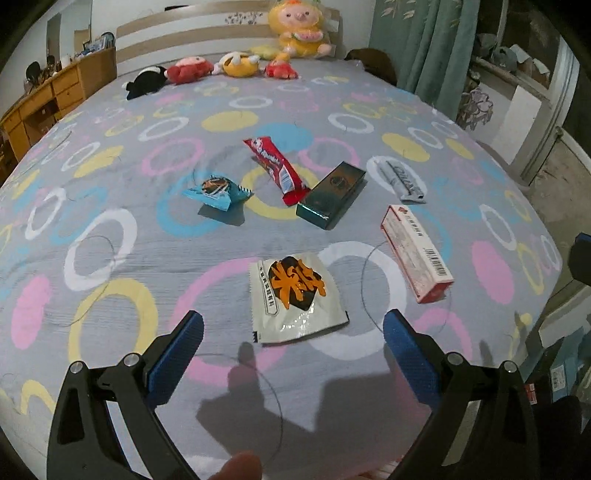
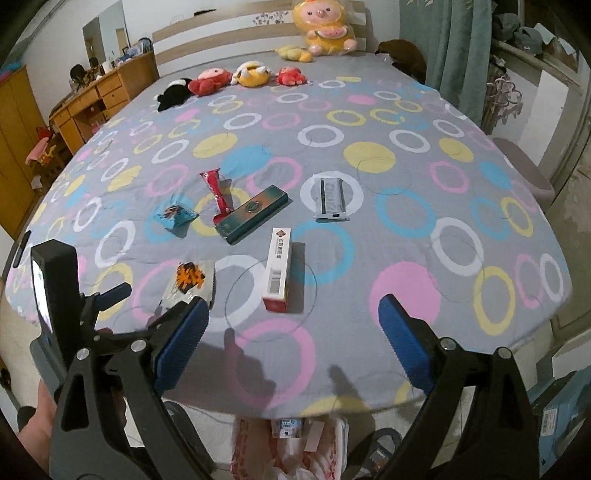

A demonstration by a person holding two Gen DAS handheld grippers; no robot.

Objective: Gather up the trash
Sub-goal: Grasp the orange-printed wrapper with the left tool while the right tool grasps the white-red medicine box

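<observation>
Trash on the bed [image 1: 110, 258]: I count four wrappers [image 1: 295, 295] and two boxes [image 1: 415, 253] mid-frame; my left gripper [image 1: 293, 338] and right gripper [image 2: 291, 317] hang spread wide, empty.

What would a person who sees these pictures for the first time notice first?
Most striking is the bedsheet, grey with coloured rings, with litter strewn across its middle: a white sachet nearest the open left tool, a red-and-white box to its right, and a dark green box behind. Plush toys line the headboard, below a big yellow doll.
</observation>
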